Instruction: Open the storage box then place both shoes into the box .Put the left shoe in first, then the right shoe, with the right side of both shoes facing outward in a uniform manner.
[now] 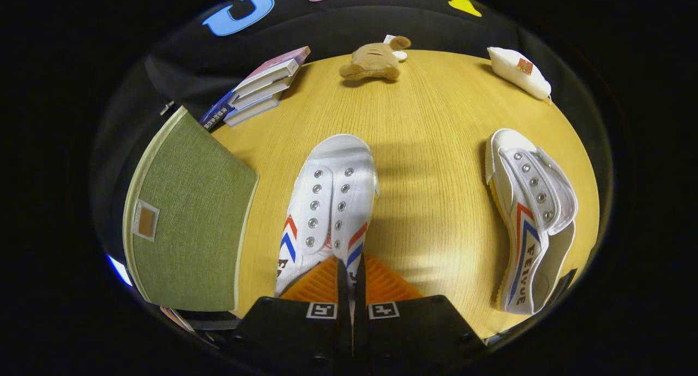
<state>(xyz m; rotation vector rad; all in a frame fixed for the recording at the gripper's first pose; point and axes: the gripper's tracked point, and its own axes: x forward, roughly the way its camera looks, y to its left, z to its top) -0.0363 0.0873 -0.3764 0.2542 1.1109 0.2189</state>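
A white canvas shoe (330, 201) with red and blue stripes stands upright on the wooden table (431, 147), toe pointing away from me. My gripper (349, 267) is at its heel end, the fingers pressed almost together on the right edge of the shoe's opening, with a thin strip of white canvas between them. The second shoe (529, 218) lies on its side to the right, its striped side up. Left of the fingers is the green fabric storage box (188, 223) with cream trim; its lid looks closed.
A stack of books (262, 87) lies at the table's far left, just beyond the box. A brown plush toy (375, 60) sits at the far middle, and a white pouch (521, 71) at the far right. Bare tabletop separates the two shoes.
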